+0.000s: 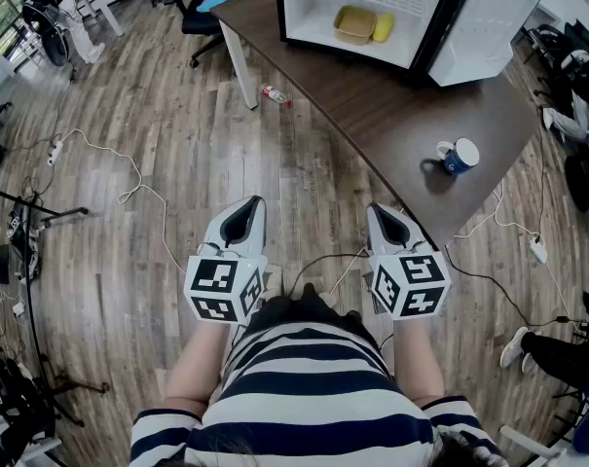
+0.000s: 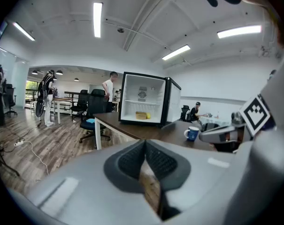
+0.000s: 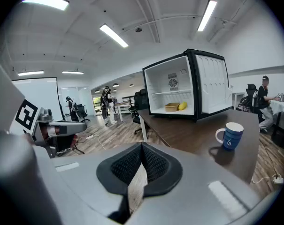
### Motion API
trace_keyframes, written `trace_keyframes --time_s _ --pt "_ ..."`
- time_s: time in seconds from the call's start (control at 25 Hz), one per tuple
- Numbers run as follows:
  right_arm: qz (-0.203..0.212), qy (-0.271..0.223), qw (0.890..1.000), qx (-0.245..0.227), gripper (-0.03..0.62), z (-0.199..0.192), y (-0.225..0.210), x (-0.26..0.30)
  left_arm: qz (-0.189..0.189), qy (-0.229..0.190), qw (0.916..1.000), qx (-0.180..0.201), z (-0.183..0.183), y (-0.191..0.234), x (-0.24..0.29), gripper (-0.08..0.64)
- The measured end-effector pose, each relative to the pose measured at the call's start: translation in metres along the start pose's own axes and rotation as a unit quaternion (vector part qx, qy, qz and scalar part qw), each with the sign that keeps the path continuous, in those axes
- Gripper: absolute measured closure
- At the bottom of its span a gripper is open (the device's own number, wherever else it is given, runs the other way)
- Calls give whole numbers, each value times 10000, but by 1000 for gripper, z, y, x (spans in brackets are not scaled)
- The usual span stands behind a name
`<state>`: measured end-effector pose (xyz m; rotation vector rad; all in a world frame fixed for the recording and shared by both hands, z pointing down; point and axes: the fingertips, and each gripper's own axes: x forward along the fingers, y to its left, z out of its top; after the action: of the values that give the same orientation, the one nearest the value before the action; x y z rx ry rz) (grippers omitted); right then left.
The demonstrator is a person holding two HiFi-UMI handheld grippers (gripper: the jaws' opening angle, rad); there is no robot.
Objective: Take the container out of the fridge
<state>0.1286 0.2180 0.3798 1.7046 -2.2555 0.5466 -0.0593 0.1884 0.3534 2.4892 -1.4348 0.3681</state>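
Far back on the table, inside the open fridge, the container sits on the bottom level with a yellow fruit touching or just beside its right side. It looks like a shallow tan plastic tub with an open top. I judge it light, fairly stiff at the rim and smooth enough to slip, so a pinch over the near wall, one jaw inside and one outside, seems the safest hold. Taking it by the side away from the fruit would avoid knocking that. Whether anything lies in it is too small to tell. Both tools are held close to the person's body, well apart from the fridge. The left gripper has its jaws drawn together at the tips with nothing between them, and the right gripper is likewise closed and empty. Both would need to open before a grasp. The head view alone shows the tub from above, its open top, a bottle on the floor near the table leg, and how the mug stands on the table between the right tool and the fridge. The gripper views instead show the fridge front-on, with the wire shelf above the tub and the door swung clear to the right. They also show people elsewhere in the room, and each shows the other tool alongside.
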Motion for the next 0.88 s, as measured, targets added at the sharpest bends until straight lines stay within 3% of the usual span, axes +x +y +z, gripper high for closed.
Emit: trace_keyframes --time_s 0.44,0.88 --pt "155 132 9997 -140 600 -7 9 13 89 -4 9999 -48 -4 11 -3 560" --pt "357 273 9986 -266 600 0 37 50 103 75 9999 -21 -6 49 5 560"
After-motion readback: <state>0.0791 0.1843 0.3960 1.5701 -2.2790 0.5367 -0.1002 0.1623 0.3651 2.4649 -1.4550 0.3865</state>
